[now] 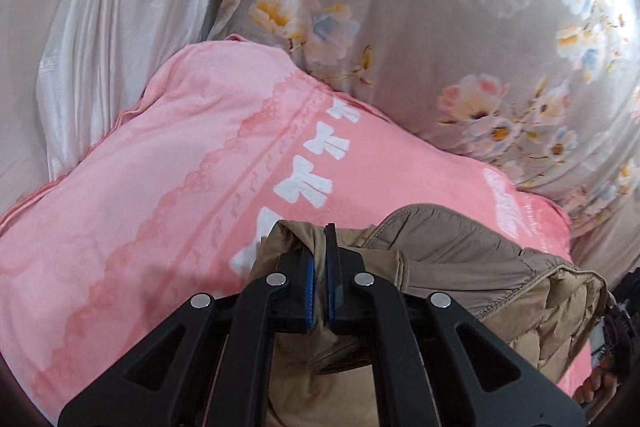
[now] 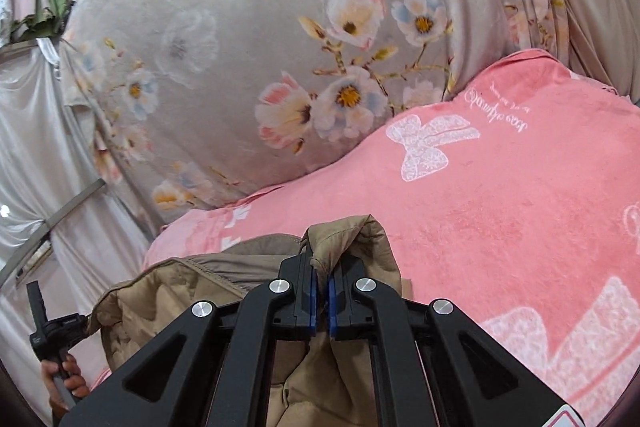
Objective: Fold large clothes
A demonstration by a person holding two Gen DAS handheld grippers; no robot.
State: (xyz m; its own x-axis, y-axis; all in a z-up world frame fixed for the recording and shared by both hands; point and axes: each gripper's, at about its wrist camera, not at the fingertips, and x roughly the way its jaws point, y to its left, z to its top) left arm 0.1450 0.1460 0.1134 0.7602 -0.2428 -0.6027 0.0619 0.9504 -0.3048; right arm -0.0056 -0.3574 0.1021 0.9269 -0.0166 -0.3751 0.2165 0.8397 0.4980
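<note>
Your left gripper [image 1: 319, 255] has its blue-padded fingers clamped tight on a fold of the tan padded jacket [image 1: 472, 267], with the cloth bunched up between the pads. Your right gripper [image 2: 320, 275] grips another fold of the same jacket in the same way, a peak of fabric standing above its fingertips. The jacket hangs between your two grippers, above the pink blanket [image 1: 160, 187].

The blanket bears white bow prints and lace-pattern bands. In the right wrist view it carries cursive white script [image 2: 498, 113], upside down and not legible from here. Behind the blanket hangs a grey floral sheet [image 1: 420, 27], with pale satin curtains [image 1: 100, 27] to the side.

In the right wrist view your left hand [image 2: 64, 381] shows low at the left edge, holding its gripper's handle.
</note>
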